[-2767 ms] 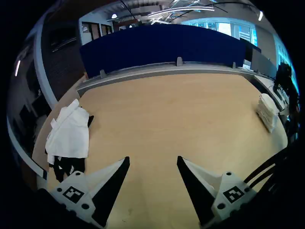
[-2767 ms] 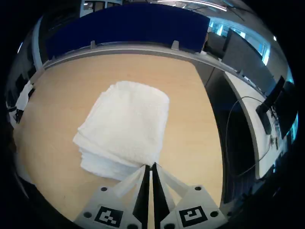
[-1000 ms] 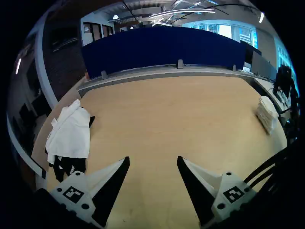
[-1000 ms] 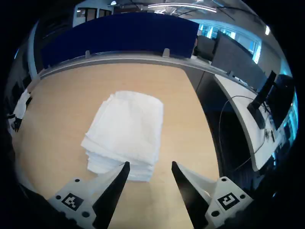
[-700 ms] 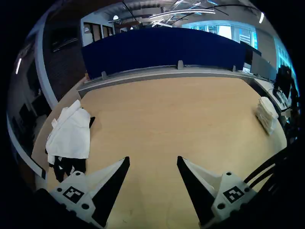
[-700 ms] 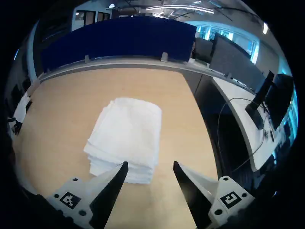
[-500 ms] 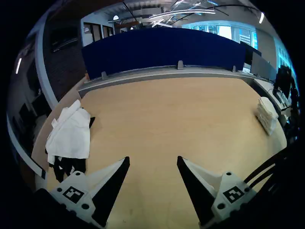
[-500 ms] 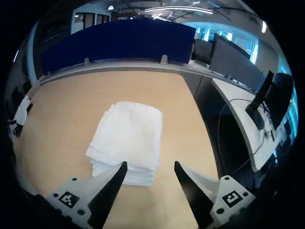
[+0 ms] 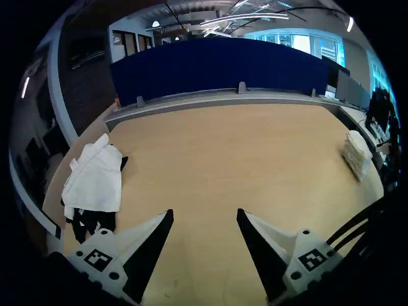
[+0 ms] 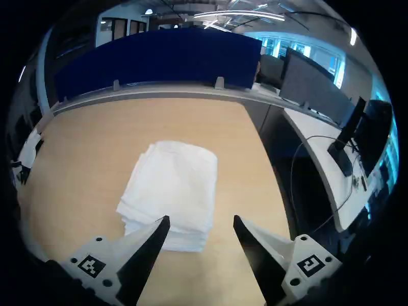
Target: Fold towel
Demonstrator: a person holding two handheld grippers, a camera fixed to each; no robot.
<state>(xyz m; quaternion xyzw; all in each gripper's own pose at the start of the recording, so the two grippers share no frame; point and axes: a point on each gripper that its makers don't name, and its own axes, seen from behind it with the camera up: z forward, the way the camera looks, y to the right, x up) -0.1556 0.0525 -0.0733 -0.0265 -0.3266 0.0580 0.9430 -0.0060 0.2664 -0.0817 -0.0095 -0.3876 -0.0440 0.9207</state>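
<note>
- Right gripper (image 10: 200, 219) is spread wide and empty, just short of the stack of folded towels (image 10: 173, 186).
- Left gripper (image 9: 204, 211) is spread too (also empty), above the bare table (image 9: 229, 153).
- 1 crumpled towel (image 9: 94, 176) lies far left; probably next, so pinch 1 corner, not the bunch.

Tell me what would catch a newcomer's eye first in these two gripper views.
First, the neat stack of folded white towels on the pale wooden table, just ahead of the open right gripper. In the left gripper view, a crumpled white towel lies over dark cloth at the table's left edge, and a long blue partition closes off the far side.
</note>
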